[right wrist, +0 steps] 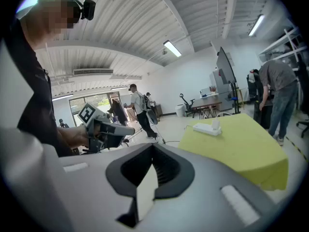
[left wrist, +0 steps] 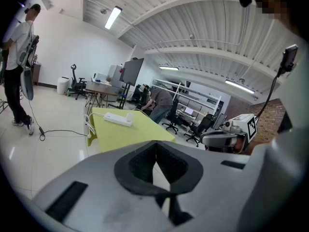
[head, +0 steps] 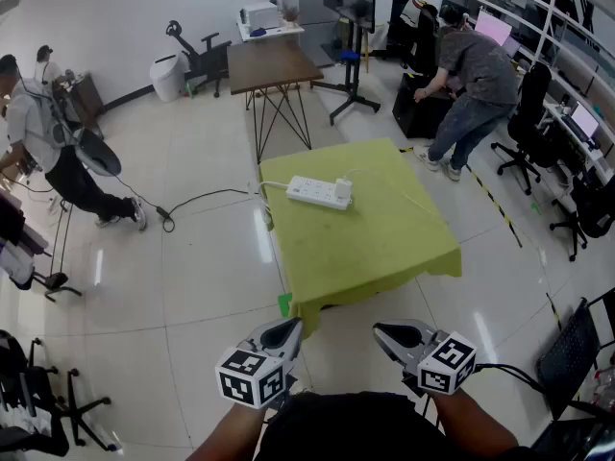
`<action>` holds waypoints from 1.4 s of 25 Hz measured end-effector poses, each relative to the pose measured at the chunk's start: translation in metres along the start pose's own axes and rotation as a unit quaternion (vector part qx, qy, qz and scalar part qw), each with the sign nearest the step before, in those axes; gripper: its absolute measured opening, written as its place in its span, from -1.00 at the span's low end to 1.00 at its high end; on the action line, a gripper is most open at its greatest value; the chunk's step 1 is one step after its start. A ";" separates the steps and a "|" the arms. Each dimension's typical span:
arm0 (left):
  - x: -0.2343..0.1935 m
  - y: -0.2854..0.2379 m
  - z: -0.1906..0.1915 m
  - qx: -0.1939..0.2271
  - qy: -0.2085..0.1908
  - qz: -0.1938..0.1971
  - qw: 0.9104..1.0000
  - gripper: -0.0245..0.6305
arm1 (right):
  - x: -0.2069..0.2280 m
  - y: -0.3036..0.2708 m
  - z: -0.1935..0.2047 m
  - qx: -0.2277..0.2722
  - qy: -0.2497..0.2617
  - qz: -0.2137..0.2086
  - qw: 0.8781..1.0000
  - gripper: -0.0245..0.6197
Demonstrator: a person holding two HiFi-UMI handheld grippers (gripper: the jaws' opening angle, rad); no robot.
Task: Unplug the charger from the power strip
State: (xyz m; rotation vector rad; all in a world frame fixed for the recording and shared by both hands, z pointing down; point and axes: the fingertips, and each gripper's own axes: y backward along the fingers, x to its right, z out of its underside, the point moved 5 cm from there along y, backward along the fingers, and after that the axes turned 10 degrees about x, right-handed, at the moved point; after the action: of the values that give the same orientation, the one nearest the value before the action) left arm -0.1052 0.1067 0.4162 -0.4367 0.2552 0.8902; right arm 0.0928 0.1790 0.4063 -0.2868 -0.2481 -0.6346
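A white power strip (head: 317,192) lies on the far part of a table under a green cloth (head: 375,248). A white charger (head: 342,189) stands plugged into its right end, and a thin white cable runs off to the right. Both grippers hang low in front of the table's near edge, well short of the strip. My left gripper (head: 285,332) has its jaws together with nothing between them, and so does my right gripper (head: 388,333). The left gripper view shows the strip (left wrist: 117,119) far ahead past the shut jaws (left wrist: 155,151). The right gripper view shows the strip (right wrist: 206,128) beyond its shut jaws (right wrist: 153,151).
A brown table (head: 272,65) stands behind the green one. A person (head: 473,80) bends over at the desks on the right, and another person (head: 43,137) stands at the left. A black cable (head: 197,200) trails across the floor. Office chairs (head: 528,128) line the right side.
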 end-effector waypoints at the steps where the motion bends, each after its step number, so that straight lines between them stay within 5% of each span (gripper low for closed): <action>1: -0.005 0.001 -0.002 0.001 -0.003 0.004 1.000 -0.90 | 0.001 -0.006 -0.002 0.003 0.003 0.002 1.000 -0.91; 9: -0.051 -0.006 -0.006 -0.009 -0.003 0.021 1.000 -0.90 | 0.028 -0.054 -0.012 0.014 0.023 0.023 0.999 -0.91; 14: -0.073 -0.022 -0.006 -0.020 0.007 0.008 1.000 -0.90 | 0.083 -0.087 -0.012 0.007 0.025 0.038 0.999 -0.88; 26: -0.100 -0.127 -0.052 0.008 -0.001 -0.076 0.997 -0.90 | 0.274 -0.219 -0.006 -0.052 0.050 0.029 0.997 -0.73; 35: -0.120 -0.201 -0.086 0.019 0.016 -0.162 0.986 -0.90 | 0.391 -0.285 -0.016 -0.073 0.061 0.028 0.995 -0.55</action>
State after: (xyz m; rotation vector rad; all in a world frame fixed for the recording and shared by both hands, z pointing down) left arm -0.0214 -0.1271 0.4391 -0.4430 0.2231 0.5584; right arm 0.2243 -0.2583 0.5667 -0.3932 -0.0766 -0.6142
